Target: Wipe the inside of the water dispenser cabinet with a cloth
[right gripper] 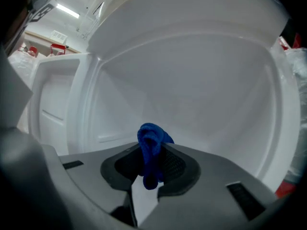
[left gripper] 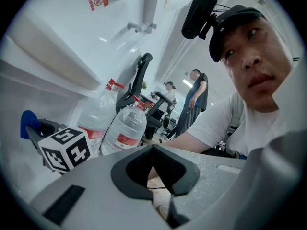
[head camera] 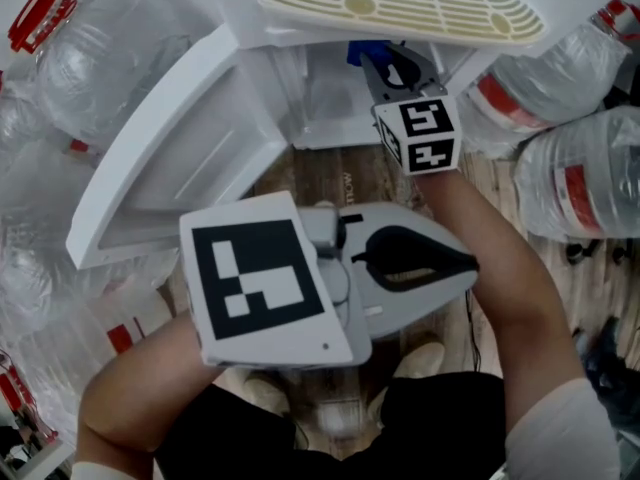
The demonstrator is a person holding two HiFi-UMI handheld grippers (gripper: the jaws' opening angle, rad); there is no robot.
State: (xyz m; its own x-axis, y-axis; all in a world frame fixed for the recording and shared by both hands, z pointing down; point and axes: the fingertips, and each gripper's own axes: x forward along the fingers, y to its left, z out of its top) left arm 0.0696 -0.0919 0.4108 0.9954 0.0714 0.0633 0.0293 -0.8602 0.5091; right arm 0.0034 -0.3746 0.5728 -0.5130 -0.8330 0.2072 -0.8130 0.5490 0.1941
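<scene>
The white dispenser cabinet (head camera: 330,118) stands open, its door (head camera: 170,158) swung out to the left. My right gripper (head camera: 388,66) reaches into the opening, shut on a bunched blue cloth (head camera: 362,50). In the right gripper view the cloth (right gripper: 152,150) sticks up between the jaws of that gripper (right gripper: 152,164), in front of the bare white inner walls (right gripper: 192,80); I cannot tell whether it touches them. My left gripper (head camera: 468,263) hangs lower, near my body, pointing right, jaws shut and empty. The left gripper view has its tips (left gripper: 153,150) meeting and the right gripper's marker cube (left gripper: 64,150).
A cream slotted drip tray (head camera: 400,3) tops the dispenser. Large clear water bottles crowd both sides (head camera: 100,58) (head camera: 580,168). The floor (head camera: 330,173) in front is wood. Two people (left gripper: 194,97) stand far off in the room behind me.
</scene>
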